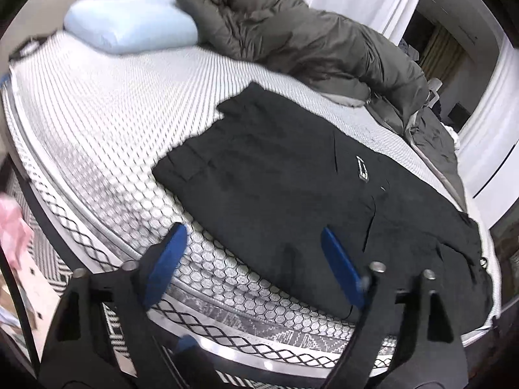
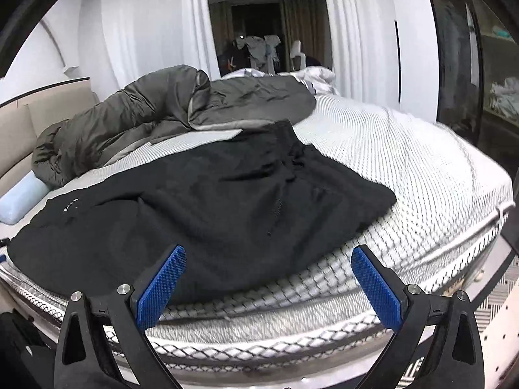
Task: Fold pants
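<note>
The black fabric pants (image 1: 292, 175) lie spread flat on the white quilted mattress (image 1: 97, 123), near its front edge, with their long axis running along that edge. From the left gripper (image 1: 253, 253) the cloth lies at about one o'clock, its near hem just past the blue-padded fingers (image 1: 168, 259), which stand apart with nothing between them. From the right gripper (image 2: 269, 269) the pants (image 2: 194, 201) sit at eleven to twelve o'clock, and its blue pads (image 2: 373, 278) stand wide and released, also holding nothing. Both seem about equally close to the near hem.

The left view alone shows a small white logo (image 1: 361, 168) on the cloth and a pale blue pillow (image 1: 129, 22) at ten o'clock. The right view alone shows the gathered waistband end (image 2: 292, 142) at twelve o'clock, beside a rumpled olive-grey duvet (image 2: 155, 110).
</note>
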Demonstrator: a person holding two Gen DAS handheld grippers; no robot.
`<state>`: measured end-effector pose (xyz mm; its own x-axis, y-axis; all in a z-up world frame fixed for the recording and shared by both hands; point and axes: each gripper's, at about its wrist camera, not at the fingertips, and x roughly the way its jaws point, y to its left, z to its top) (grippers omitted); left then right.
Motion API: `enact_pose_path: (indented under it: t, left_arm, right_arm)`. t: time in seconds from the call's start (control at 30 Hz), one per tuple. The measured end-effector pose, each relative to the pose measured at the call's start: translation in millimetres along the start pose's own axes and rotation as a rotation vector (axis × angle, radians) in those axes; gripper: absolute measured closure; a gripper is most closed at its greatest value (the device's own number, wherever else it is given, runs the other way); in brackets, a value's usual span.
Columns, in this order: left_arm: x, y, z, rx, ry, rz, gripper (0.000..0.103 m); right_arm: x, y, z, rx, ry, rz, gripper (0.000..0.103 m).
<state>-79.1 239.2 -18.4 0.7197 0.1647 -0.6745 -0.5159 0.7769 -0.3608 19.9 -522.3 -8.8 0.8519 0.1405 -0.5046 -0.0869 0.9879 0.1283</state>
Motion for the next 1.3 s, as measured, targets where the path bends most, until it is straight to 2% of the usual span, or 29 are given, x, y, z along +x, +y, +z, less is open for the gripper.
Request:
enact_pose_path:
  t: [0.1,0.17,0.27,0.3,0.33,0.4,0.53,0.67,0.7,0.77,0.8,0.83,0.9,1.0,1.03,1.1,1.17,1.23,1.3]
  left_arm:
    - [14,5,4,-0.044,0.034,-0.034,0.042]
    - [21,4,10,-0.051,0.025,-0.041,0.046]
    - [33,7,22,-0.063,0.006,-0.022,0.066]
    - [38,4,26,-0.075,0.001,-0.013,0.083]
    - [40,5,30,-0.085,-0.003,-0.006,0.095]
    - [37,13,36,-0.104,-0.043,-0.03,0.099]
    - [38,14,48,-0.101,-0.071,-0.021,0.099]
    - [34,20,50,-0.103,-0.06,-0.025,0.099]
    - [34,21,49,-0.104,-0.057,-0.024,0.099]
    - [35,22,46,-0.102,-0.046,-0.015,0.099]
    - [36,22,44,-0.103,-0.044,-0.013,0.099]
    - [37,22,42,-0.107,-0.038,-0.016,0.099]
    - [36,23,36,-0.117,-0.035,-0.023,0.099]
    - [34,23,25,-0.113,-0.027,-0.035,0.099]
    - [34,24,22,-0.109,-0.022,-0.034,0.099]
    - [36,25,15,-0.117,-0.015,-0.03,0.099]
    - [39,28,14,-0.126,-0.011,-0.04,0.099]
    - [33,32,13,-0.132,-0.019,-0.051,0.099]
    - [27,37,12,-0.14,-0.03,-0.053,0.099]
  right_arm:
    - [2,-15,-4,0.059,0.028,0.023,0.0]
    - [4,-25,-7,0.1,0.049,0.05,0.0]
    - [9,-33,-10,0.141,0.076,0.062,0.0]
    - [11,-36,-11,0.154,0.085,0.062,0.0]
    - [12,-36,-11,0.166,0.092,0.063,0.0]
    - [14,-41,-13,0.205,0.102,0.072,0.0]
    - [20,-60,-11,0.305,0.094,0.114,0.0]
    - [40,-74,7,0.404,0.078,0.192,0.006]
    - [46,-76,11,0.421,0.076,0.2,0.011]
    - [66,-84,19,0.482,0.089,0.192,0.031]
    - [80,-90,21,0.531,0.125,0.171,0.062]
    - [87,-93,22,0.556,0.15,0.154,0.085]
    - [85,-95,25,0.571,0.148,0.138,0.093]
    - [47,-96,25,0.509,0.045,0.072,0.094]
    - [41,-100,21,0.521,0.039,0.068,0.094]
    - [46,-105,10,0.526,0.098,0.049,0.093]
    - [56,-107,3,0.546,0.16,0.066,0.093]
    - [49,-109,2,0.574,0.129,0.102,0.086]
    - [43,-109,3,0.583,0.113,0.115,0.086]
